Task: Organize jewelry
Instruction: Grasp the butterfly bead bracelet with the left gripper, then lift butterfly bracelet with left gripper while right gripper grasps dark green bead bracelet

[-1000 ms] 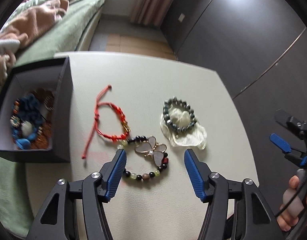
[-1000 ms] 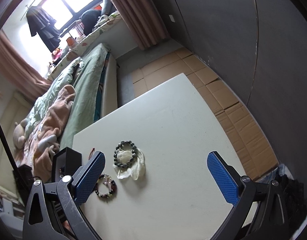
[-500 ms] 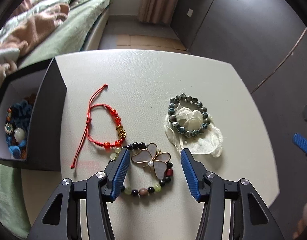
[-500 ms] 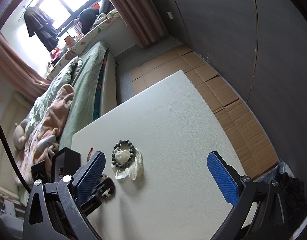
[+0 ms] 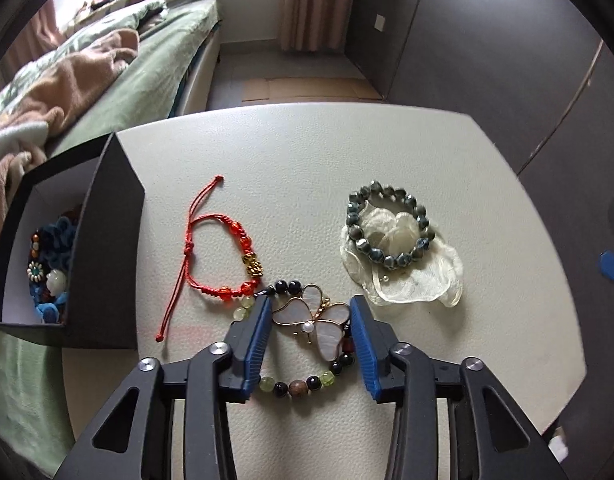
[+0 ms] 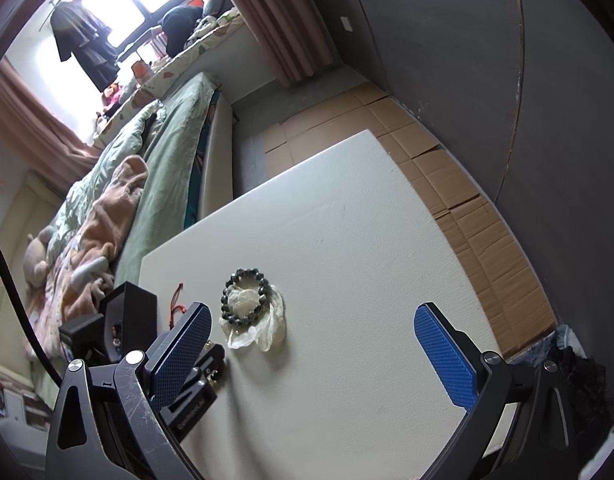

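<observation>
— Bedroom setting: a pale counter (image 5: 291,160) stands beside a green-covered bed (image 5: 147,64), dark wall panels behind it, cardboard on the floor (image 6: 459,184). How much room is there at the edges?

— Plenty on the far and right-hand parts of the counter; both are bare. A black box (image 5: 103,248) sits at the left edge, open, with blue and beaded pieces inside.

— And the loose jewelry?

— A red cord bracelet (image 5: 223,256) lies near the box. A grey bead bracelet (image 5: 387,224) rests on a sheer cream pouch (image 5: 415,280), well apart from the red one. Between them, nearer the camera, a mixed-bead bracelet (image 5: 303,384) with a shell butterfly charm (image 5: 319,316).

— The left hand-held gripper (image 5: 311,320)?

— Tilted steeply down, its blue pads have just been closing around the butterfly; whether they touch it yet I cannot tell.

— The right hand-held gripper (image 6: 311,344)?

— Spread wide over bare counter, holding nothing.
</observation>
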Demonstrator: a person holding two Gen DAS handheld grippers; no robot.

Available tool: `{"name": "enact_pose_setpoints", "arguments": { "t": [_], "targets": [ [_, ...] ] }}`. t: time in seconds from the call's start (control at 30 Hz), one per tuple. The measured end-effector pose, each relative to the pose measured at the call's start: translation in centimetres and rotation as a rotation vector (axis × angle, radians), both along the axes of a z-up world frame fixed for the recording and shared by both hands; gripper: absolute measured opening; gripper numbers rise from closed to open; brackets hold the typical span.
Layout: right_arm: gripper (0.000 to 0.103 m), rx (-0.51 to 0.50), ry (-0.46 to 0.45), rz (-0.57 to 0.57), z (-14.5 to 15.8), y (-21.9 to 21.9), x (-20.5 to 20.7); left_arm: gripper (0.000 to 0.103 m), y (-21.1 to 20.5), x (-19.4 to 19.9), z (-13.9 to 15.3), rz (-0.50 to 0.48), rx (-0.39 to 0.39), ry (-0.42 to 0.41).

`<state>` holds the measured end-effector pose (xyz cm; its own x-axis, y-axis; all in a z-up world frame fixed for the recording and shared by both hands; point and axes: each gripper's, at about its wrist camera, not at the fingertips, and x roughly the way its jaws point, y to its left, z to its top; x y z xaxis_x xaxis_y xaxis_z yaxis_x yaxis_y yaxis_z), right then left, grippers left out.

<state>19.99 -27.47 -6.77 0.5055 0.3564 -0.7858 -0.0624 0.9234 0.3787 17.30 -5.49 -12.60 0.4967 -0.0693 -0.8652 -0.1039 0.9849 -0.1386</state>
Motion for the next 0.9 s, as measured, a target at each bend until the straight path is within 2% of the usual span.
{"name": "enact_pose_setpoints", "arguments": {
  "t": [0.03, 0.17, 0.27, 0.4, 0.73, 0.9],
  "targets": [
    [0.103, -0.002, 0.003, 0.006, -0.1, 0.3, 0.0, 0.025, 0.1, 0.0, 0.3, -0.005, -0.013, -0.003],
    [0.102, -0.003, 0.007, 0.015, -0.5, 0.9, 0.1, 0.025, 1.1, 0.0, 0.9, 0.01, -0.024, -0.004],
    [0.1, -0.001, 0.013, 0.017, -0.8, 1.3, 0.3, 0.025, 2.1, 0.1, 0.9, 0.03, -0.089, 0.009],
    [0.099, -0.001, 0.029, 0.02, -1.3, 2.0, 0.7, 0.024, 2.9, -0.1, 1.8, 0.034, -0.11, -0.009],
    [0.098, 0.008, 0.04, 0.041, -1.9, 4.1, 1.7, 0.024, 6.3, -0.4, 3.7, 0.054, -0.268, -0.024],
    [0.084, 0.009, 0.055, 0.053, -2.4, 5.2, 2.3, 0.024, 8.0, -0.7, 4.7, 0.081, -0.309, -0.048]
  ]
}}
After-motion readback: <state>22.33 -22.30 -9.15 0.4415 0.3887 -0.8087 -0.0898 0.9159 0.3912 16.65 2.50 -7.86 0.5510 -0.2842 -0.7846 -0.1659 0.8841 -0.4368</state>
